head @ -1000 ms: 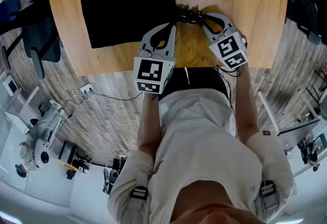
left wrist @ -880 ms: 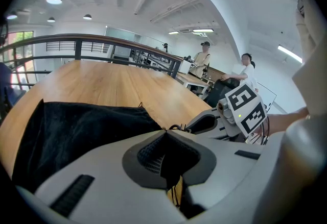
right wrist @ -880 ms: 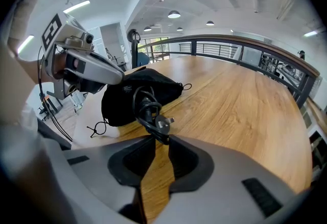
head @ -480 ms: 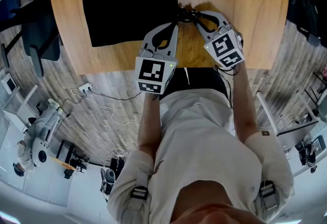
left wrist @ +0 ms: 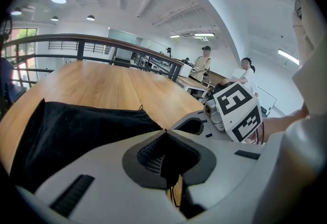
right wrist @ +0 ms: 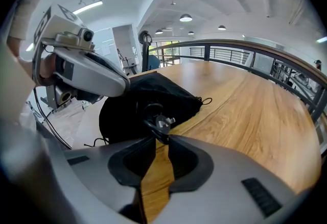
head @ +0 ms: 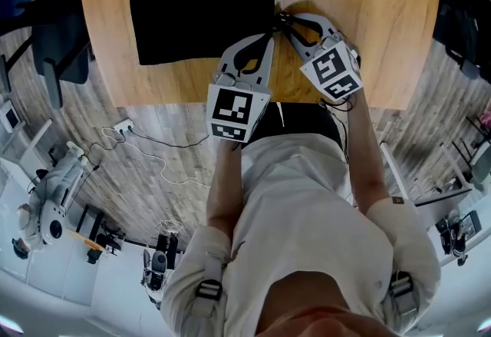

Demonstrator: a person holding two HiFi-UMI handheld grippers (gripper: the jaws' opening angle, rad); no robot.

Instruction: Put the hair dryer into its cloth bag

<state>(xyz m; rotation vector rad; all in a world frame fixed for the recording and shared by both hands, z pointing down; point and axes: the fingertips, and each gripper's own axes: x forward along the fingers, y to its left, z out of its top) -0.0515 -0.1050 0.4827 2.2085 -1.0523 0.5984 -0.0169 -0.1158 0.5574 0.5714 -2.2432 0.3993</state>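
Wood-grain tabletop (head: 360,21), flat black rectangular cloth bag (head: 199,13)

The worktop (head: 360,13) is pale wood, smooth with a soft sheen, and the bag (head: 199,13) on it is matt black cloth with a fine weave. The left tongs (left wrist: 163,133) and right tongs (right wrist: 159,139) are smooth matt grey plastic with dark, ribbed, rubbery-looking pads (left wrist: 149,159). The cord (right wrist: 152,127) at the right tongs is black and bears a small shiny metal piece (right wrist: 162,122).
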